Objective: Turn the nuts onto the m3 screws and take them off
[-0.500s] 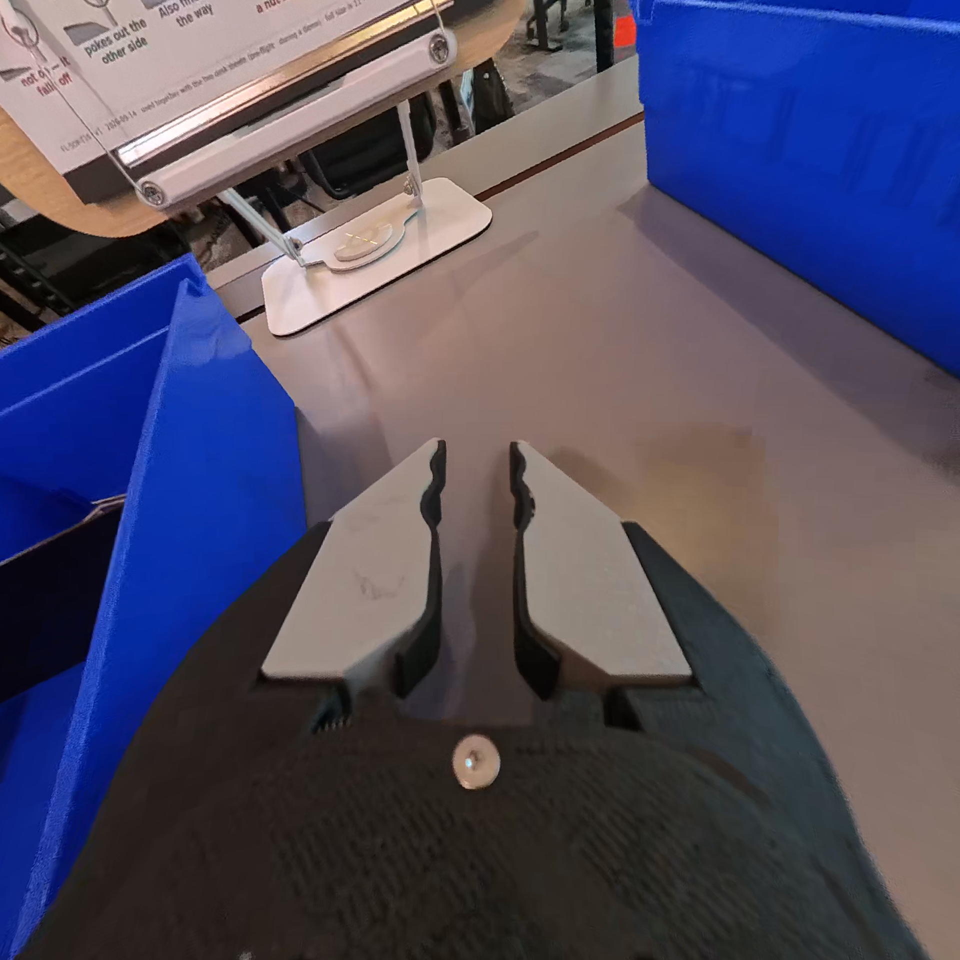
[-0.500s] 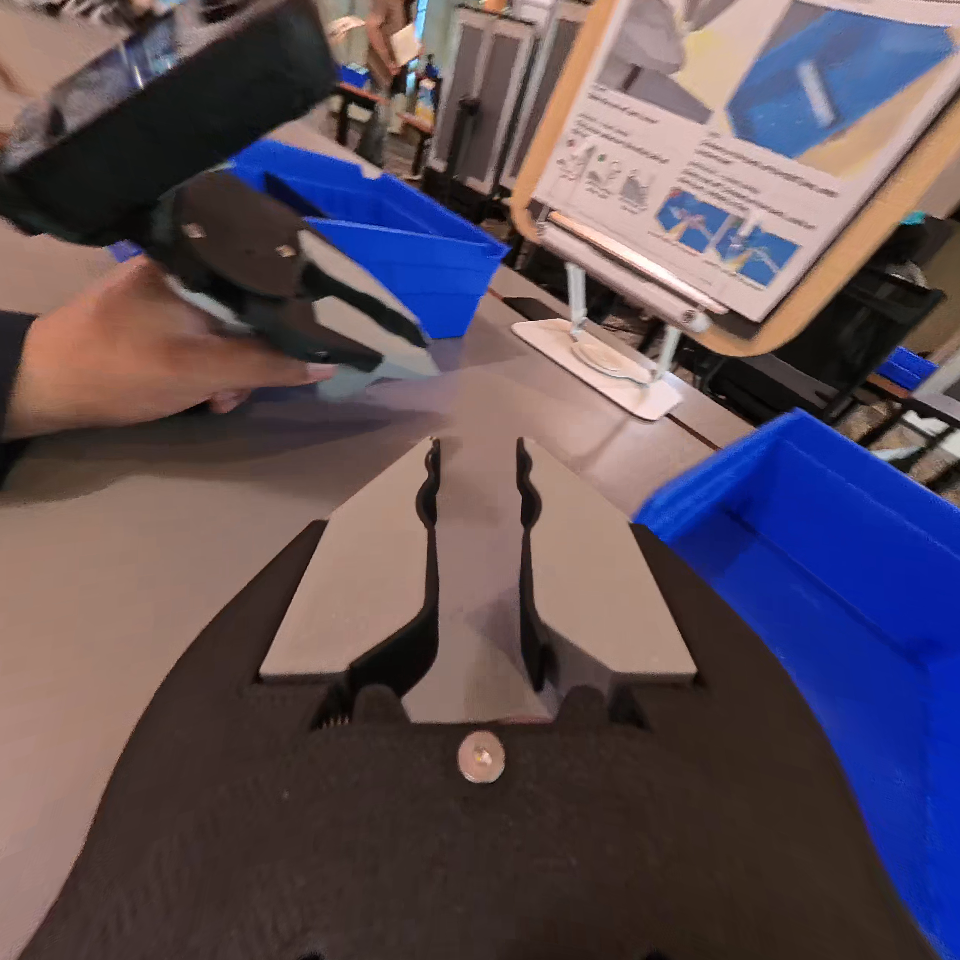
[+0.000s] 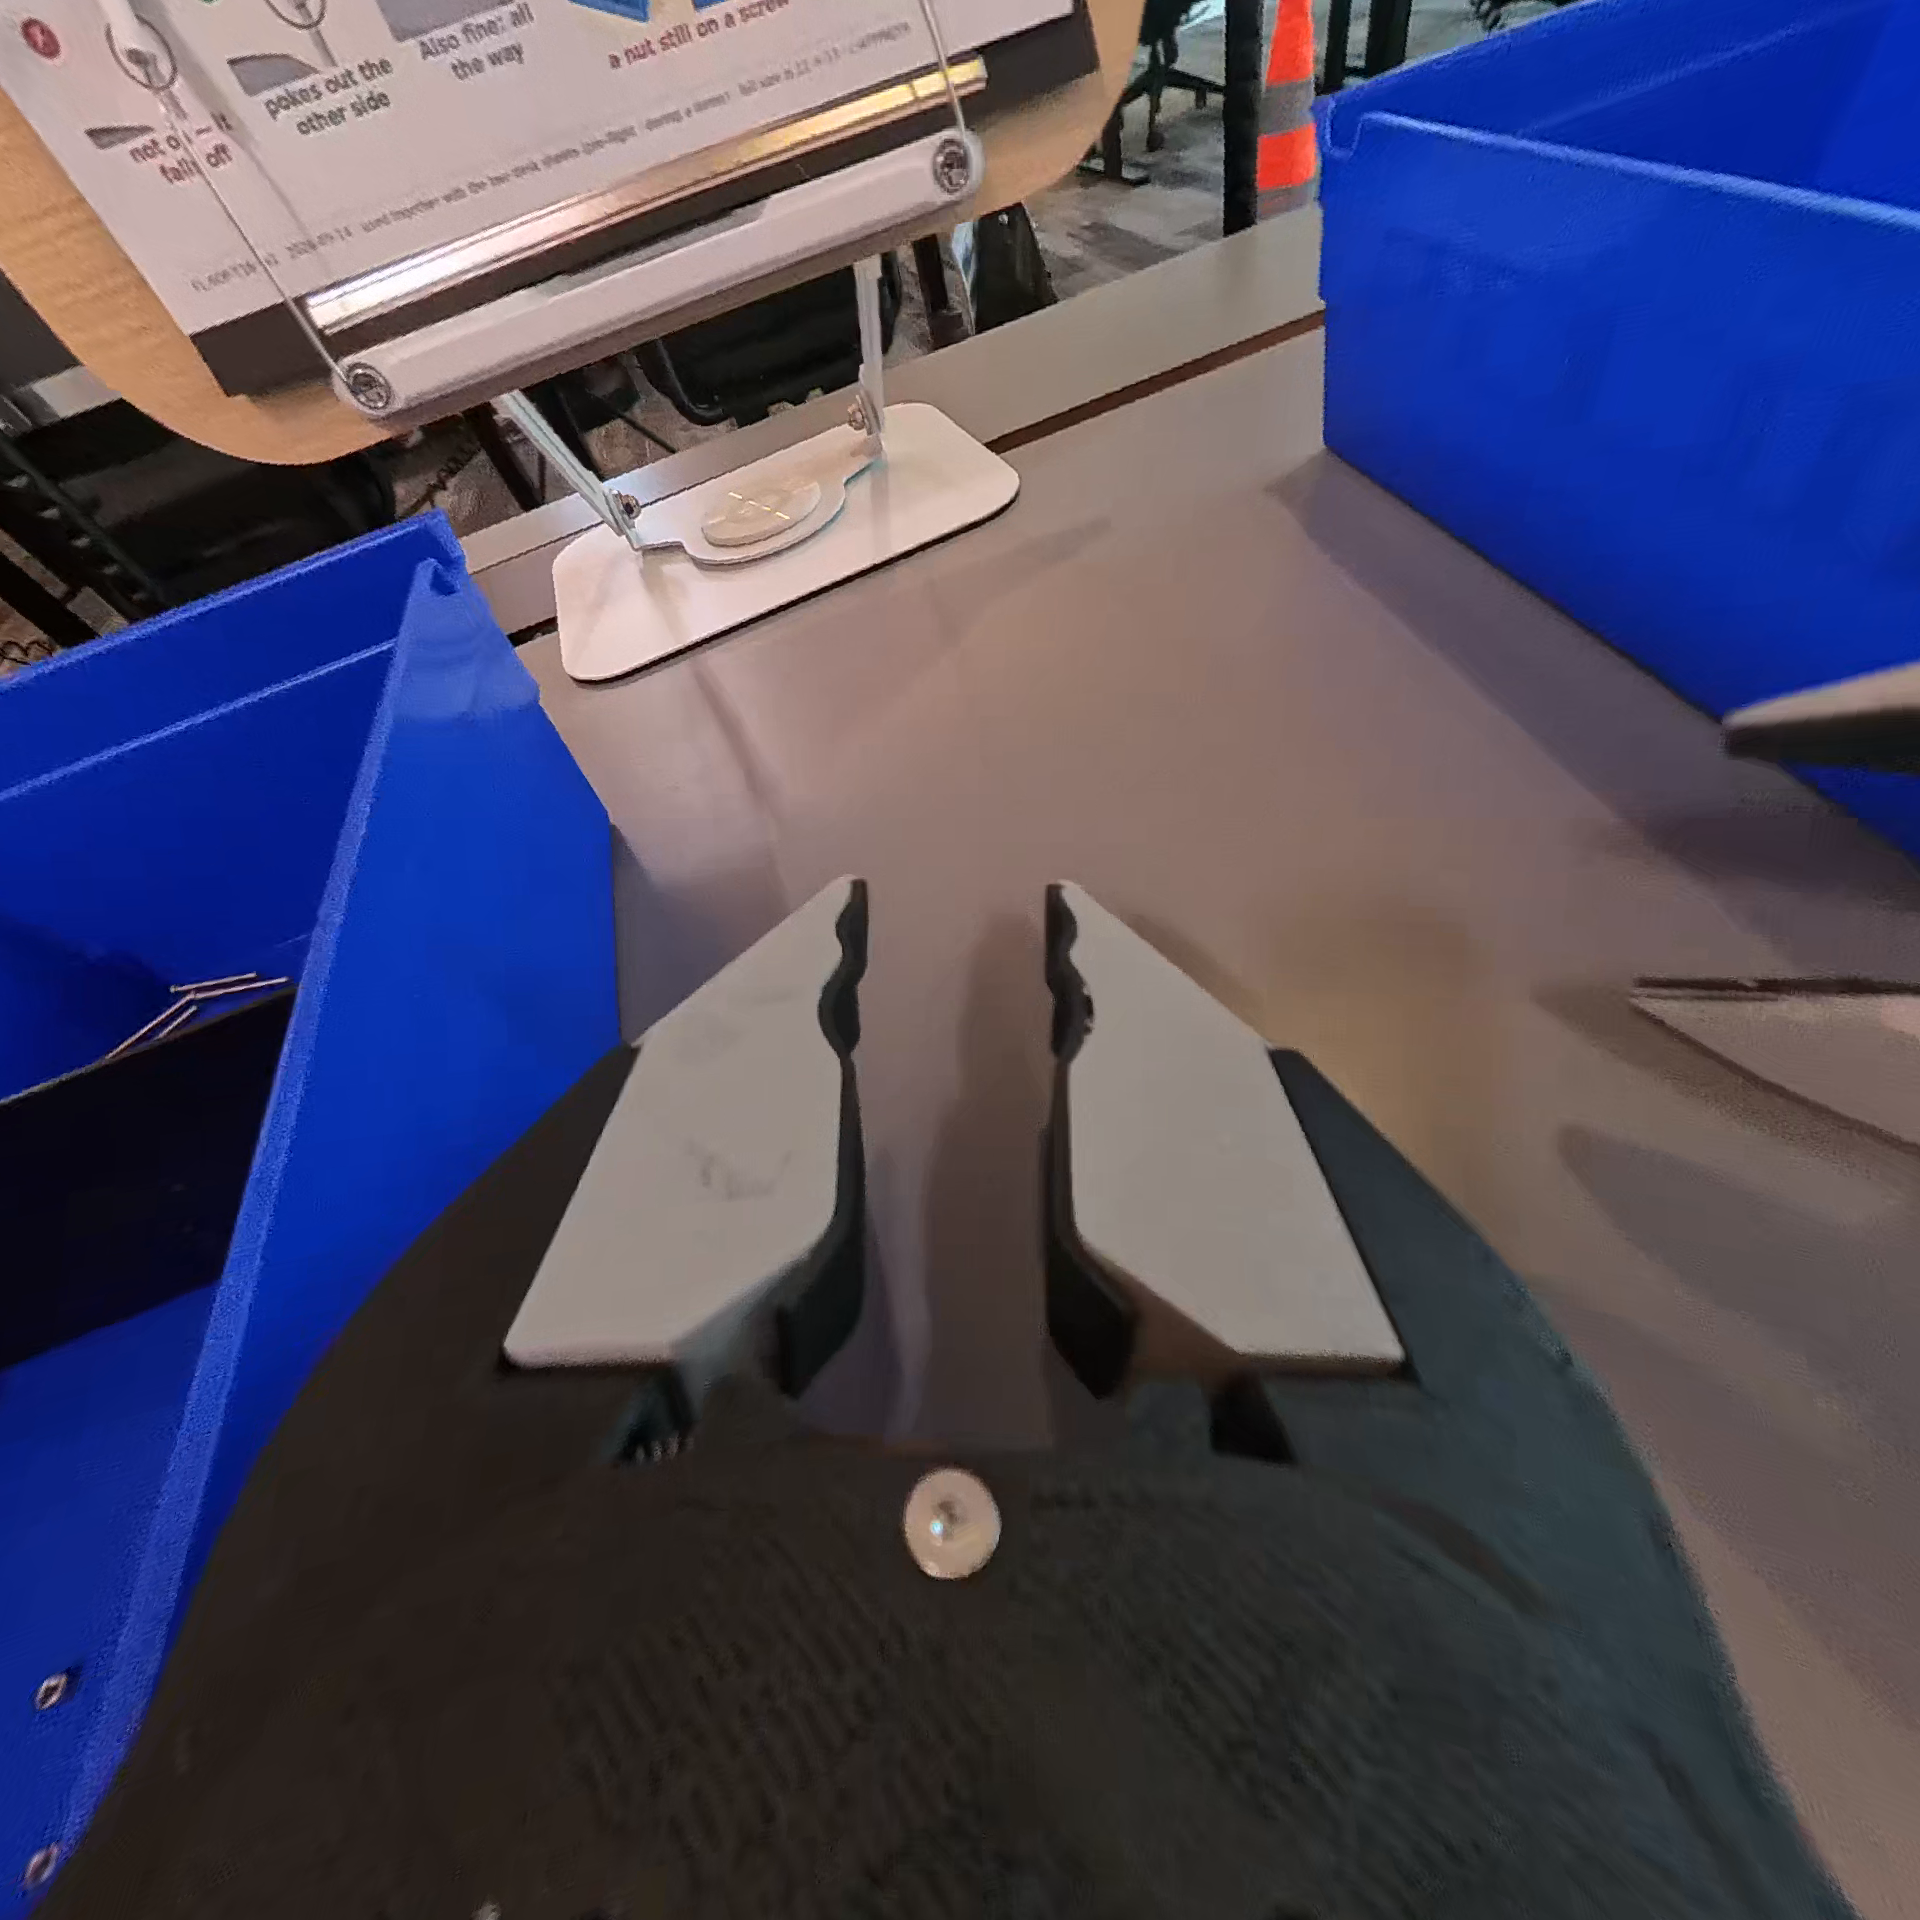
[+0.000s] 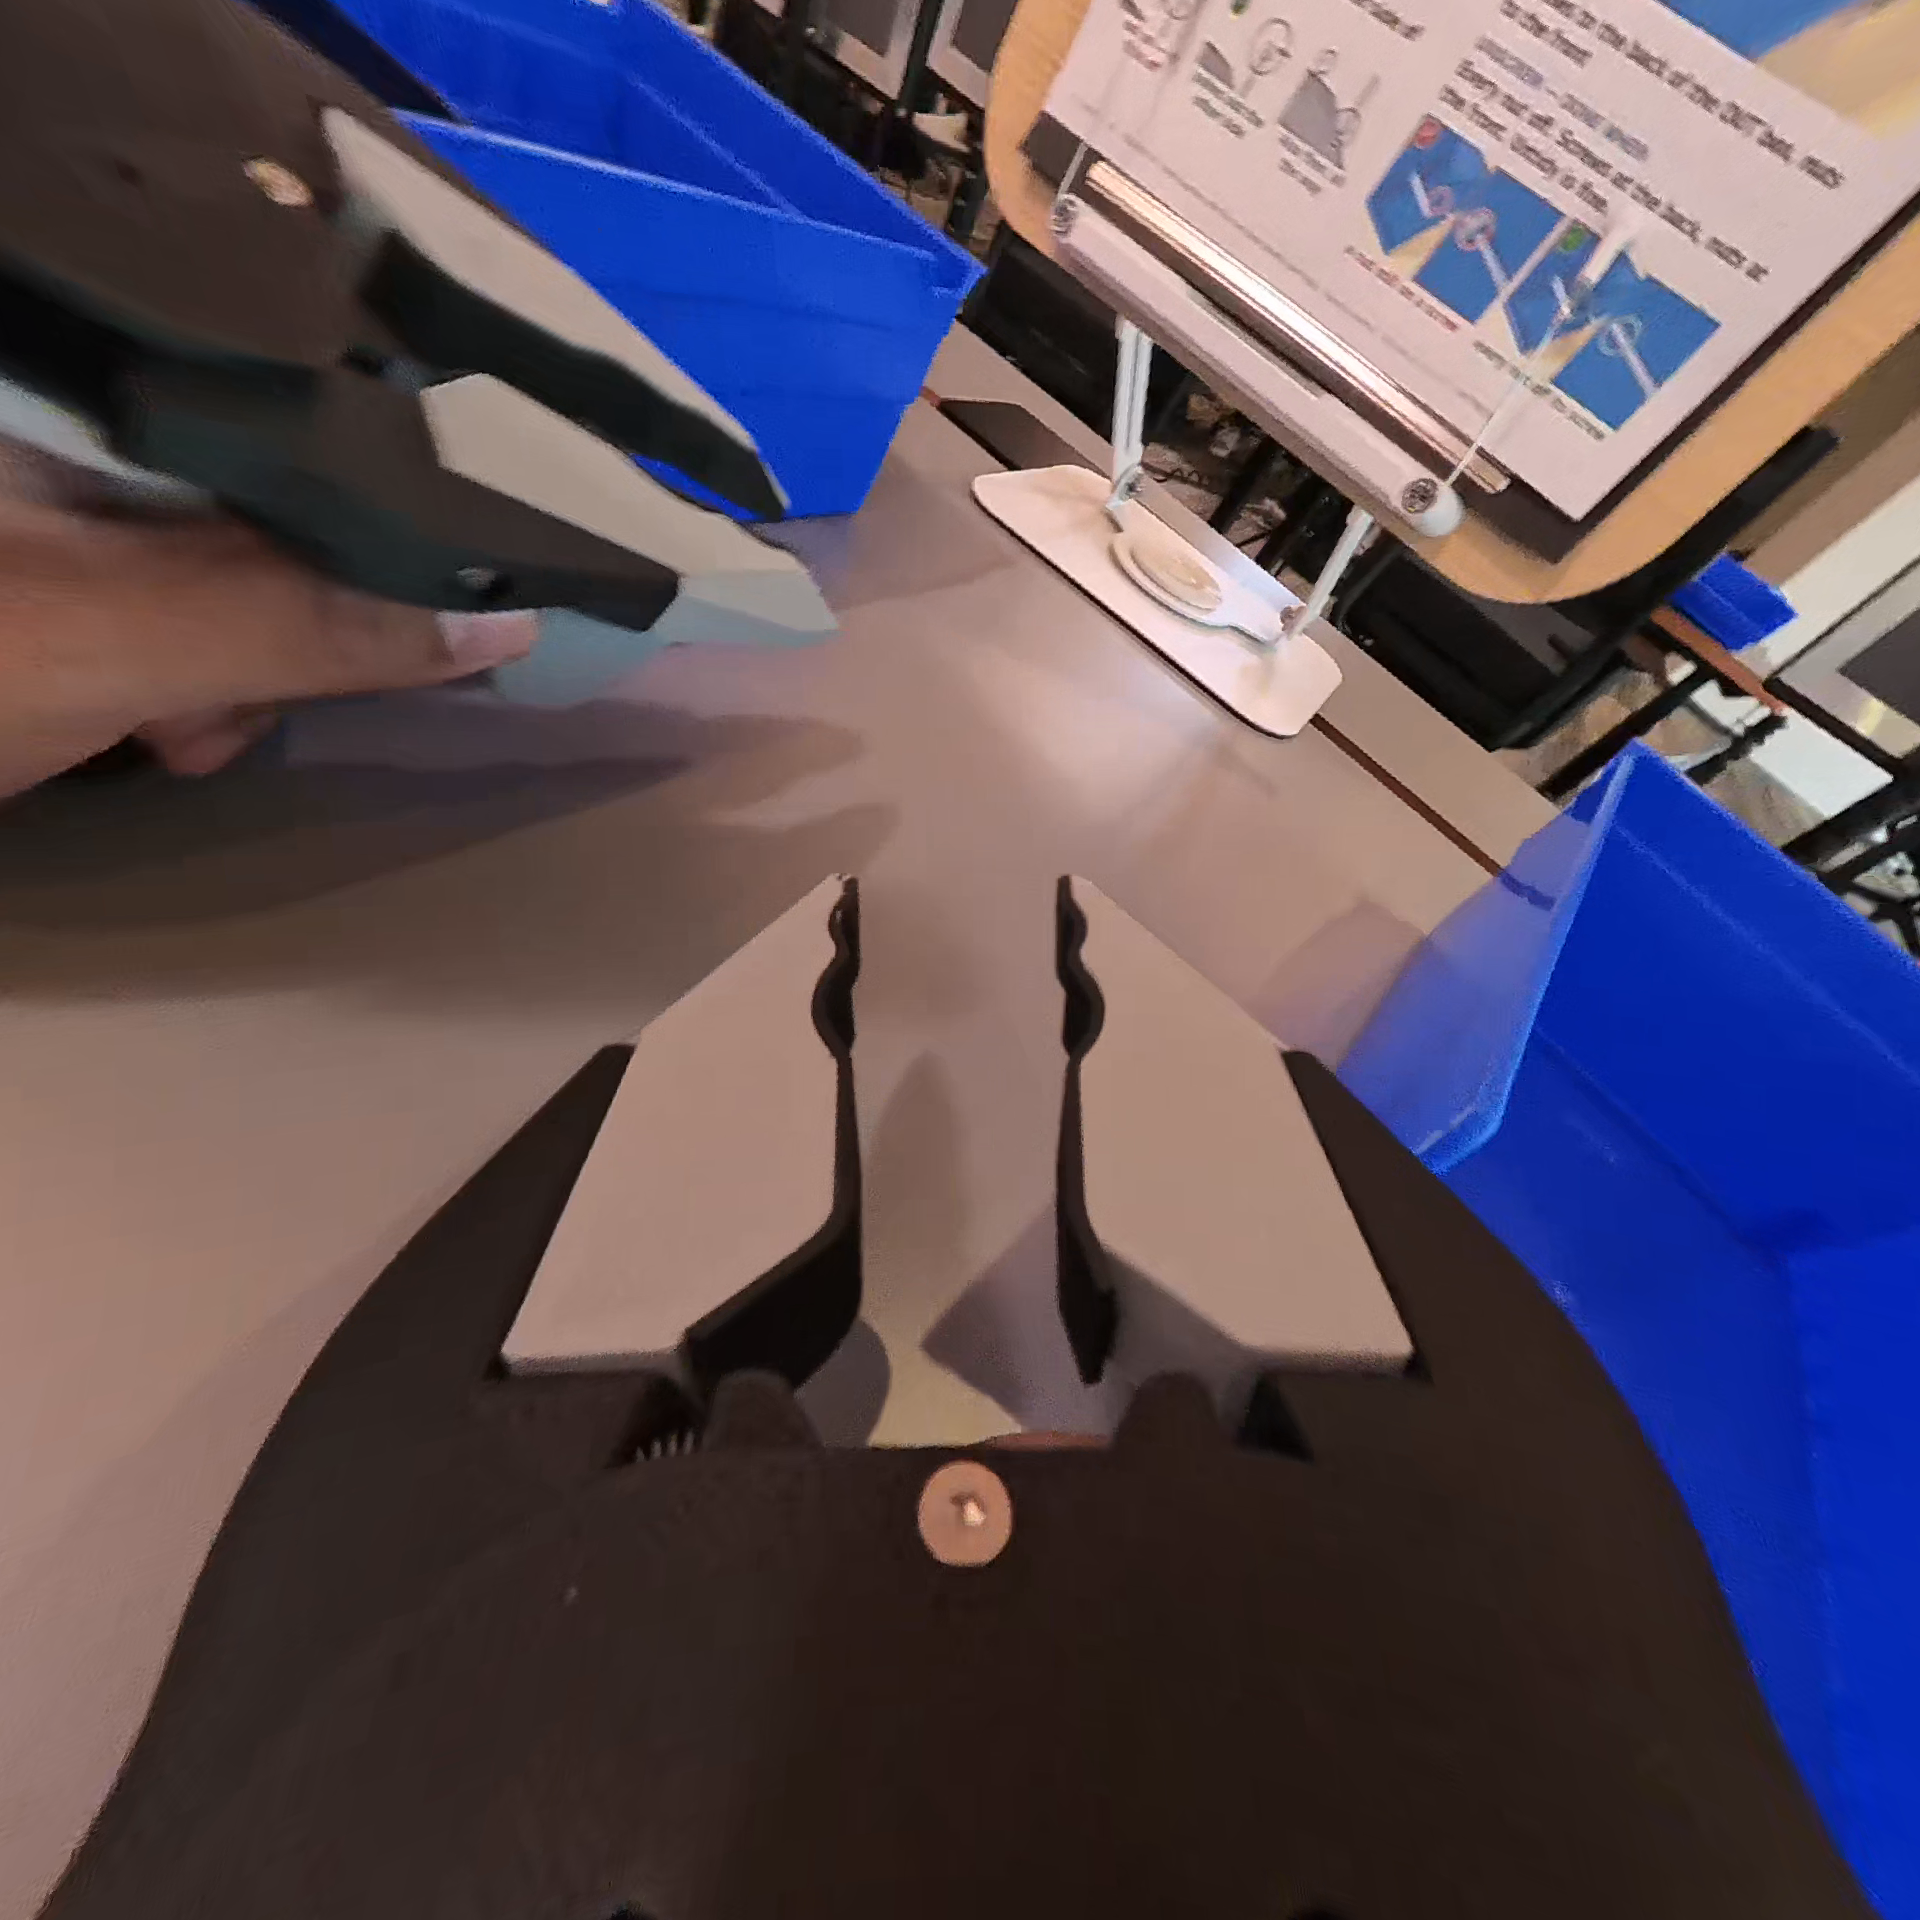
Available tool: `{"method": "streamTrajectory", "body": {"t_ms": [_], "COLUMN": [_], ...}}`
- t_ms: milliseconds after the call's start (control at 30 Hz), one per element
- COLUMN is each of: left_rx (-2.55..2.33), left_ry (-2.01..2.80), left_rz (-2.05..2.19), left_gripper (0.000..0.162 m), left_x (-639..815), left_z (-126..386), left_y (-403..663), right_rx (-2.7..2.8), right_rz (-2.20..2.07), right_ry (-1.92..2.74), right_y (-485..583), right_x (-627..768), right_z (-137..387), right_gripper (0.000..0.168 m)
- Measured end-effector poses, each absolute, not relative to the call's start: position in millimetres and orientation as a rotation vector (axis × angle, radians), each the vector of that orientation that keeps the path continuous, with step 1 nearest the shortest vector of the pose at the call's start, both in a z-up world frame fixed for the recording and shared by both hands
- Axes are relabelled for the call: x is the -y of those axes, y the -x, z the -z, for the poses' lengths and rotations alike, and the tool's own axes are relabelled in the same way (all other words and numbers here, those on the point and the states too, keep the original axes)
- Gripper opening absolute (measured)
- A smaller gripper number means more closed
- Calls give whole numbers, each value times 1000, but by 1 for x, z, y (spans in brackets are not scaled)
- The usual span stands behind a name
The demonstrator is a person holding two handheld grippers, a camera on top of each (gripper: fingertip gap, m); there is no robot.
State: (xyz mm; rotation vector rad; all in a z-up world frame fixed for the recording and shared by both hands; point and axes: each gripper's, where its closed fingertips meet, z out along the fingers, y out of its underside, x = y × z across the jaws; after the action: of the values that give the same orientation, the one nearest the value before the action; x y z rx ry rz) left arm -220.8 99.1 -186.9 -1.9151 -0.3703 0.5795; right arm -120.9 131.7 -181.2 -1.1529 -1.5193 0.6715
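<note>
Hovering low over the bare grey desk (image 3: 1195, 748), the left claw (image 3: 951, 904) is released, its jaws parted with nothing between them; the right claw (image 4: 954, 896) is likewise spread and empty. Neither holds a screw or nut, so I judge this to be the reach that comes ahead of the first pickup, with no threading begun.

Taking the left blue bin (image 3: 343, 935) as landmark: the left claw sits just beside its near wall, toward the desk's middle. Inside that bin, thin metal screws (image 3: 197, 1003) lie on a dark floor near its back. No nuts can be picked out in either view; they may be in a bin, but that is hidden. The next move probably calls for the left claw to lift over the bin's wall and dip in, pinching one slender screw by its shank without scattering the others.

Across the desk from that bin, well apart, stands the right blue bin (image 4: 1714, 1143), just beside the right claw. Beyond the landmark bin, at the desk's far edge, an instruction sheet stand (image 3: 790, 551) rests on a white base plate. The person's hand (image 4: 208, 665) grips the left claw's handle. The bin's tall wall is the main obstacle.
</note>
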Motion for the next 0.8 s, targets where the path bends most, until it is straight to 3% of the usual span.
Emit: {"method": "streamTrajectory", "body": {"t_ms": [233, 800], "left_rx": [372, 358], "left_ry": [1891, 1907], "left_rz": [-600, -600], "left_gripper": [44, 49], "left_x": [-96, -97], "left_z": [183, 186], "left_y": [221, 219], "right_rx": [1465, 1365], "right_rz": [-636, -590], "right_ry": [1246, 1249], "right_y": [148, 145], "right_x": [-150, -166], "right_z": [184, 174], "right_gripper": [56, 58]}}
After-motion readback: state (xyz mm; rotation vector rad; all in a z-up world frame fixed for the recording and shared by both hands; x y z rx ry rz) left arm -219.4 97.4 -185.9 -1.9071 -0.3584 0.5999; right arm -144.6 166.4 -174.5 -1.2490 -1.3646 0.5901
